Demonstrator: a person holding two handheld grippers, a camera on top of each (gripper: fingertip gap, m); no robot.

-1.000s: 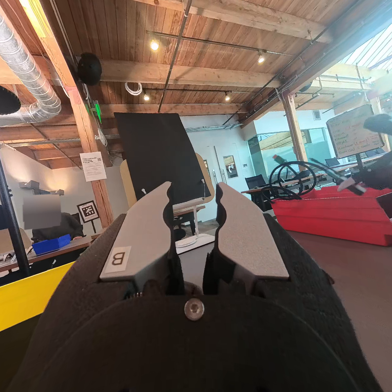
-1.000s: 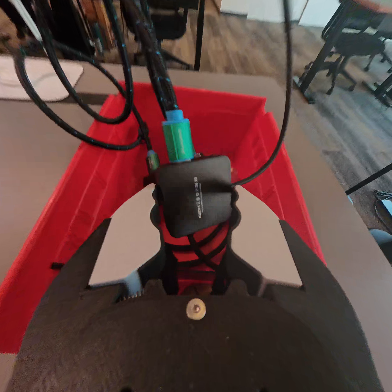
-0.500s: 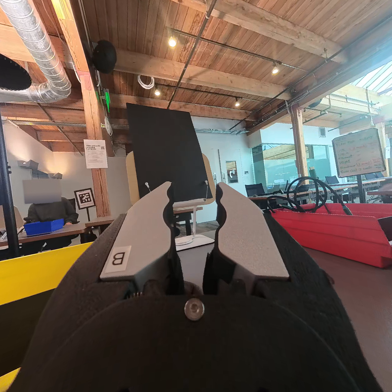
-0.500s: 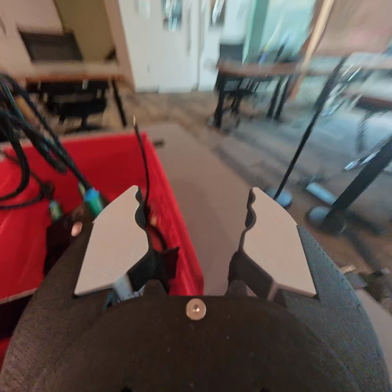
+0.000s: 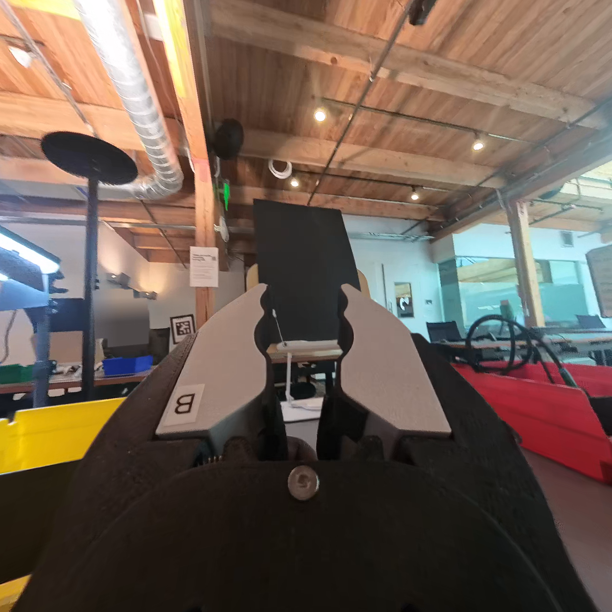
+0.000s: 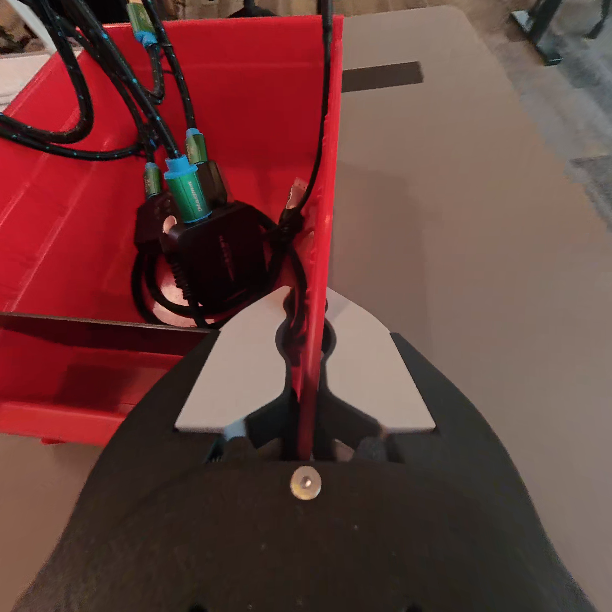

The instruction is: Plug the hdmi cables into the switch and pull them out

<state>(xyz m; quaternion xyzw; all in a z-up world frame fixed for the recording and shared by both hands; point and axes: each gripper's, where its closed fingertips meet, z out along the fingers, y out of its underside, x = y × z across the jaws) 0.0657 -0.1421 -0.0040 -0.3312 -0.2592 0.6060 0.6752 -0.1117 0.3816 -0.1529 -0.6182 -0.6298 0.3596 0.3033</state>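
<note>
The black HDMI switch lies inside the red bin, near its right wall. Green-and-blue HDMI plugs sit in the switch's far side, and black braided cables loop up out of the bin. A loose metal connector leans on the wall. My right gripper is shut on the bin's right wall, one finger on each side of it. My left gripper is open and empty, and it points up into the room. The bin and cable loops show to its right.
The bin stands on a brown table with a black tape strip beyond it. A yellow bin is at my left gripper's left. A black board on a stand is ahead, with desks behind it.
My right gripper let go of the switch, swung off to the right, came back and shut on the bin's right wall. The left view has tilted up and turned left.
</note>
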